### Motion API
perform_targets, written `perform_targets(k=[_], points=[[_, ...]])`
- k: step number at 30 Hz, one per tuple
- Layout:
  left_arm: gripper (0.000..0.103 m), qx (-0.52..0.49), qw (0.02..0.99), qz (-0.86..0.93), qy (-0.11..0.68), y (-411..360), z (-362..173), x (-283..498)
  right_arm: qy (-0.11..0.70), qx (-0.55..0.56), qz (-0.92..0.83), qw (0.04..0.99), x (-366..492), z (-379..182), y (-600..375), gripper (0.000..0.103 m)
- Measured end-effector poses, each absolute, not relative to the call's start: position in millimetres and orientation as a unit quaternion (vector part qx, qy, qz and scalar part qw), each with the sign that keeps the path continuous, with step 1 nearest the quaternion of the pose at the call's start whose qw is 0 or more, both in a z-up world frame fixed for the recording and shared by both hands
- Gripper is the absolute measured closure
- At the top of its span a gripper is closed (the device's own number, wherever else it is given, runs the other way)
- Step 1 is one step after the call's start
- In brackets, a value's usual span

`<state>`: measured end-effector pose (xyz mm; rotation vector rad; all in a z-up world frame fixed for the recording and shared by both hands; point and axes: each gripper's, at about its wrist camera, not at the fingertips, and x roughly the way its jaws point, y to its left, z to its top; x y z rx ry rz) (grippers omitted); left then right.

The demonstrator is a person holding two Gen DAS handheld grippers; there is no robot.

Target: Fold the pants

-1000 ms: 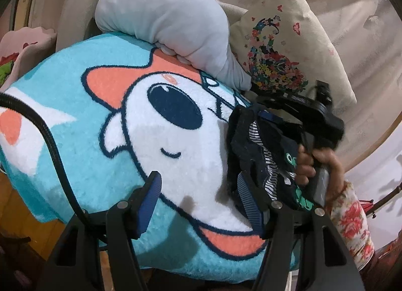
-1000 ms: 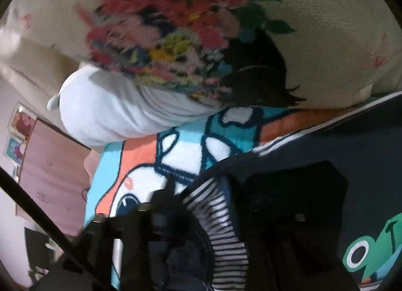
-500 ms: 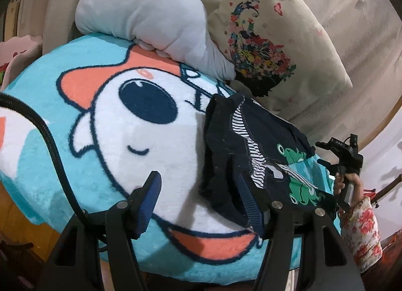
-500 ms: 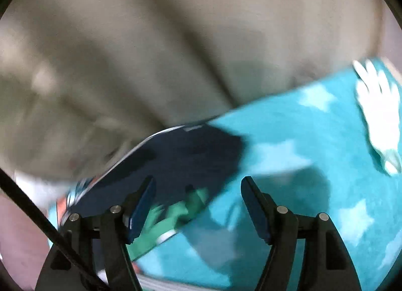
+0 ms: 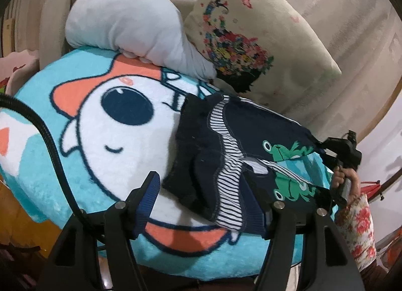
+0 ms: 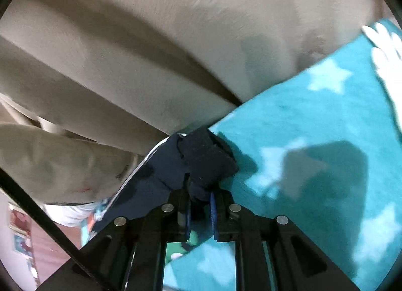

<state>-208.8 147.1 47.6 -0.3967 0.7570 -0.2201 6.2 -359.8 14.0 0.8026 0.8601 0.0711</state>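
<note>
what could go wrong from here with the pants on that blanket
The right gripper pinches only a small bunch of cuff on the navy frog-print pants; a pull may slip it free. The left gripper is open around the striped waistband, holding nothing, so the waist end could drag across the fluffy teal cartoon blanket and bunch.

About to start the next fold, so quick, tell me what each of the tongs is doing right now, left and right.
Left tongs: open, holding nothing, just over the waist end of the pants.
Right tongs: closed on the pants' leg end.
</note>
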Motion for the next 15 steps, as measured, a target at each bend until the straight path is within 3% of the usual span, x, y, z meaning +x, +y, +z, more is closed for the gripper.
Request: perform_targets(k=[7,11,15], points=[[0.038,-0.183,0.901,-0.123,0.373,128.2,45.8,-214.8,0.402,0.362,0.038,0.84,-48.4,16.1,-388.6,0.086],[0.038,-0.174,0.906,-0.118,0.368,126.3,49.8,-221.7,0.398,0.343,0.006,0.851,-66.4,12.2,-393.5,0.056],[0.037,-0.152,0.914,-0.115,0.359,122.7,62.2,-217.5,0.378,0.327,0.009,0.866,-83.6,35.0,-396.8,0.051]])
